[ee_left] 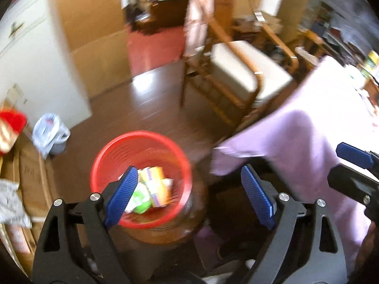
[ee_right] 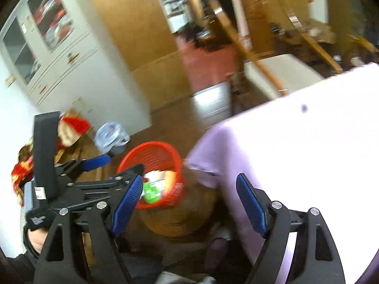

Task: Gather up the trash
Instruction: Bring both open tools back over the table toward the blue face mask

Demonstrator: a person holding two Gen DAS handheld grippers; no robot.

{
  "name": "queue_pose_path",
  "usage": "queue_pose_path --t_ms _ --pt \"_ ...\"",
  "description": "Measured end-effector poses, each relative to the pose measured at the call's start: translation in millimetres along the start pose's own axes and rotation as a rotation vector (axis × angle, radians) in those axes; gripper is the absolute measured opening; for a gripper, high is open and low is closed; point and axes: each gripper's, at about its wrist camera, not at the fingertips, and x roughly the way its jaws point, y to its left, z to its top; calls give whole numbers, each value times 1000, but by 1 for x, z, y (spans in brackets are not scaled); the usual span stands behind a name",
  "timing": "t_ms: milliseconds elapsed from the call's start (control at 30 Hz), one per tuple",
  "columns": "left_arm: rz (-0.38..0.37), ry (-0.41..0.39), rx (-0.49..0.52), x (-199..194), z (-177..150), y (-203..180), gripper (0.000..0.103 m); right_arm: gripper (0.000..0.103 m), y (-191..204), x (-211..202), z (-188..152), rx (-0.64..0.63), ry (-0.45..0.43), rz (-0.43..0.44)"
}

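Blue ribbed pads on black scissor arms fill the bottom of both views. The left gripper (ee_left: 189, 196) has its jaws spread wide with nothing between them, and the right gripper (ee_right: 191, 207) stands just as wide and just as empty.

Through the left gripper's gap, at lower centre of the left wrist view, sits the red plastic mesh wastebasket (ee_left: 99, 165) on a round brown wooden stool (ee_left: 165, 232). Inside it lie crumpled white, green and yellow packets of trash (ee_left: 151, 189). In the right wrist view the same wastebasket (ee_right: 132, 161) shows left of centre, with the left gripper (ee_right: 123, 163) reaching in from the left edge just above its rim, held by a black-gloved hand (ee_right: 35, 220).

A pale lilac tablecloth (ee_left: 308, 142) drapes the table filling the right side of both views.

Judging by the empty jaws and the filled basket, a drop looks finished and the next piece must be fetched. To do that well, swing both tools clear of the basket rim so it is not tipped off the stool, keep the jaws wide during the approach, and close only once a piece lies squarely between the pads. Both pictures are blurred, so no loose trash on the table can be made out.
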Motion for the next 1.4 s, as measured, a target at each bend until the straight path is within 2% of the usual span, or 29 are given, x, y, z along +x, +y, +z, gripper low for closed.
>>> queue_pose_path --t_ms 133,233,433,533,800,1033,1133,1400 --pt "-73 -14 101 -16 5 -58 88 83 -50 -53 -16 92 -78 -82" --pt "-97 -28 176 -24 4 -97 88 84 -94 -94 -36 177 -124 -156" --pt "-149 -50 363 -35 0 -186 90 84 -160 -146 -69 274 -156 -286" --pt "-177 -64 419 -38 0 -229 90 84 -194 -167 -86 328 -160 -358" --pt "-236 -40 536 -31 -5 -324 90 84 -254 -209 -122 437 -186 -464" --pt "-265 -44 608 -30 -3 -382 90 86 -301 -248 -137 525 -223 -554" --pt "-270 -45 627 -29 -3 -401 90 88 -317 -256 -145 557 -234 -593" --pt "-263 -33 697 -12 -5 -453 90 88 -358 -254 -168 672 -252 -607"
